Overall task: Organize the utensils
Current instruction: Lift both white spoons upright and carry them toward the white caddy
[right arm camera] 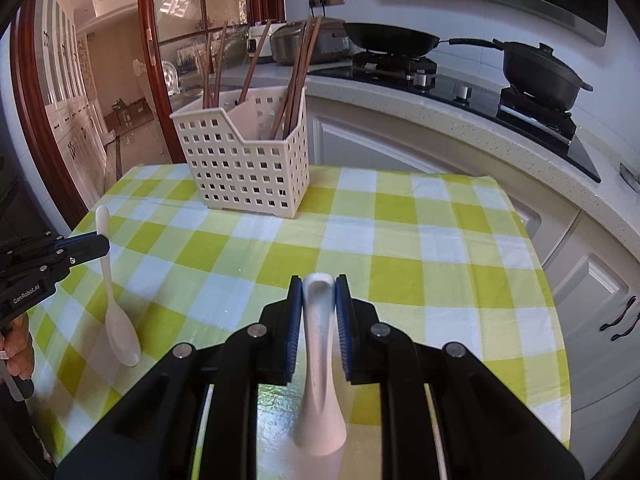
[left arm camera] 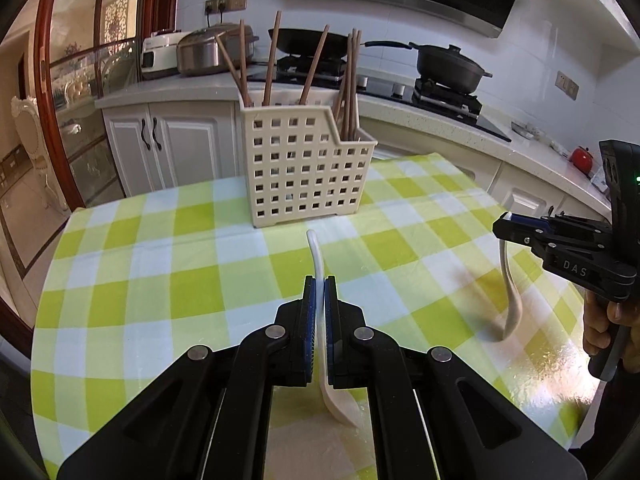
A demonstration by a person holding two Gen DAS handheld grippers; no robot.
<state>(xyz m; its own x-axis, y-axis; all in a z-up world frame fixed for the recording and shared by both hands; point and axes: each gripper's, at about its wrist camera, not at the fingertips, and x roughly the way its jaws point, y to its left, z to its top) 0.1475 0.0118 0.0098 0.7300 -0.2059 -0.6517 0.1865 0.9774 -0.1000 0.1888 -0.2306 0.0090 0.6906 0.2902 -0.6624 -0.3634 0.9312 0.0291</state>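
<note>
**Open cloth in the middle, holder blocking the far edge**

A wide stretch of the checked desk is lying bare between the two tools. The perforated cream holder is standing at the far edge, with wooden chopsticks sticking up out of it and crowding the way in from above. The left tool and right tool are each taking up a near side, a white spoon dangling below the left one.

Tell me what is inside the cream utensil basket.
Brown chopsticks stand in the basket, in two compartments. Their lower ends are hidden by its perforated walls.
</note>
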